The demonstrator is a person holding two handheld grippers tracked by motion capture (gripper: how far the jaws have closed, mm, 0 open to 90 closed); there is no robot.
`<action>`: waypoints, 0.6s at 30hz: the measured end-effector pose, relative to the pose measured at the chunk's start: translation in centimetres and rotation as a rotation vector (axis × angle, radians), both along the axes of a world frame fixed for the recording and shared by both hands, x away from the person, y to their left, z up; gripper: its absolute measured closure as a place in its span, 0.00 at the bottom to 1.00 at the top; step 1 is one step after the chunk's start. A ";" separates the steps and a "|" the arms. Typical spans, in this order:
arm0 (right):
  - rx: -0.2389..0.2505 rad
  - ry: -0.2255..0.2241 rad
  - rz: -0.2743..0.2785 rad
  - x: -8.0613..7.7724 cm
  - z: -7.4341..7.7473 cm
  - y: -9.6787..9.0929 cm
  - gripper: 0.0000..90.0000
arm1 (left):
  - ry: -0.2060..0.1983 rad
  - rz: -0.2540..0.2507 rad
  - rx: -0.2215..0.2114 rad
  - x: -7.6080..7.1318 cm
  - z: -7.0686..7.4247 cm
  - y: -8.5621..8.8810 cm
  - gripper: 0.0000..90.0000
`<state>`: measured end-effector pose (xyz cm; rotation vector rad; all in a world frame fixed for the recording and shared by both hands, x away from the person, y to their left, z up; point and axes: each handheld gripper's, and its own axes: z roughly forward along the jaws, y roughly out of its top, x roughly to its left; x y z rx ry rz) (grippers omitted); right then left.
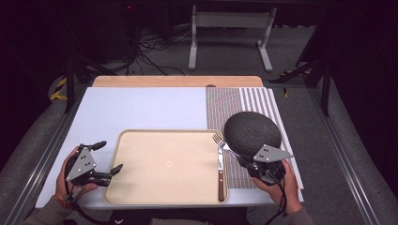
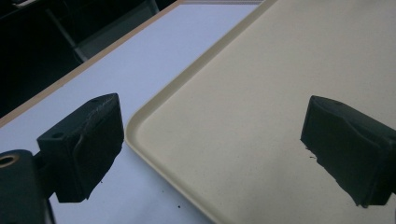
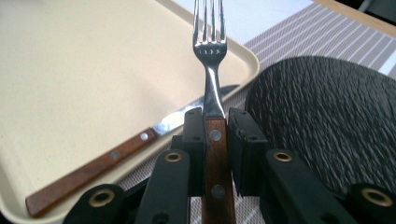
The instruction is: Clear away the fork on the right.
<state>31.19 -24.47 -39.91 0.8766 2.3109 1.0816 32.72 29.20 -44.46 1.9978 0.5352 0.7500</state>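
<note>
Right tongs [image 3: 215, 140]: pinching the wooden handle of a steel fork with riveted brown grip [image 3: 210, 51], lifted just off the right rim of the beige rectangular plastic tray [image 1: 164, 133].

Fork: tines bright, four in number, pointing away from the holder, above the tray's far right corner.

Left tongs [image 2: 210, 144]: spread, holding nothing, straddling the tray's left rim.

Wood-handled steel knife [image 1: 220, 171]: flat along the tray's right edge.

Dark textured round plate [image 1: 252, 133]: just right of the tray, on a striped placemat [image 1: 256, 101] over the pale worktop [image 1: 141, 108].

Risk, as judged: the narrow handle may pivot in the grip, so the tines could strike the plate's rim.
</note>
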 end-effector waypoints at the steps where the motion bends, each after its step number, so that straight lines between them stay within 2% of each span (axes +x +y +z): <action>1: 0.001 -0.007 0.009 0.2 0.3 0.7 0.87 | -0.001 -0.001 -0.001 0.0 0.0 0.0 0.07; 11: -0.006 -0.026 0.036 0.8 1.1 3.0 0.87 | -0.002 -0.005 -0.008 -0.1 0.1 0.1 0.07; 18: 0.003 -0.020 0.056 1.2 1.4 5.1 0.87 | -0.005 -0.009 -0.016 -0.2 0.2 0.3 0.07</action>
